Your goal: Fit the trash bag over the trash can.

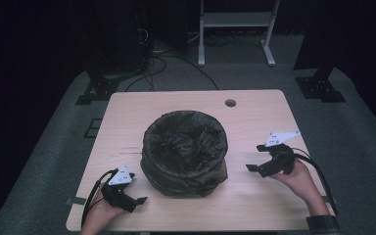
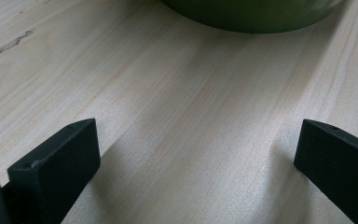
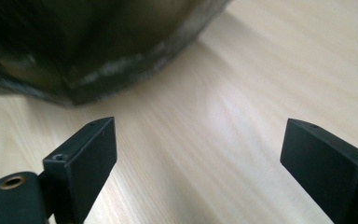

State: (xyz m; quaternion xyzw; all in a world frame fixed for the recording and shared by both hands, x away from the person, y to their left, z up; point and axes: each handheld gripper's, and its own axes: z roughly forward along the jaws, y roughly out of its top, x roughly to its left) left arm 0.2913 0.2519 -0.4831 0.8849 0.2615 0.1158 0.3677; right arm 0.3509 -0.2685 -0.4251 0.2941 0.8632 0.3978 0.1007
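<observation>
The bin (image 1: 184,154) stands in the middle of the table (image 1: 254,105), lined with a dark plastic bag (image 1: 183,137) whose top is folded out over the rim and hangs in loose wrinkles down the outside. Your left gripper (image 1: 127,195) sits low at the near left, just beside the bin's foot, and your right gripper (image 1: 260,160) sits to its right, a little apart from its side; both point inward at it. On each, the jaws stand wide apart with nothing between them, as the left gripper view and the right gripper view show over bare wood. Expect the bag to be thin, soft and slippery: it will crumple and slide between flat jaws and will likely tear if you drag it against the rim, so pinch a doubled fold rather than a single layer. The best hold looks to be the turned-over skirt just below the rim, one gripper on each side, where the film bunches and gives the jaws something to bite. The bin itself, of which a smooth green wall (image 2: 256,14) shows in the left gripper view, seems rigid and probably light, so it may tip or skate across the smooth tabletop if you pull from one side alone. Pull evenly from both sides, and close on the film gently but fully before you lift.
</observation>
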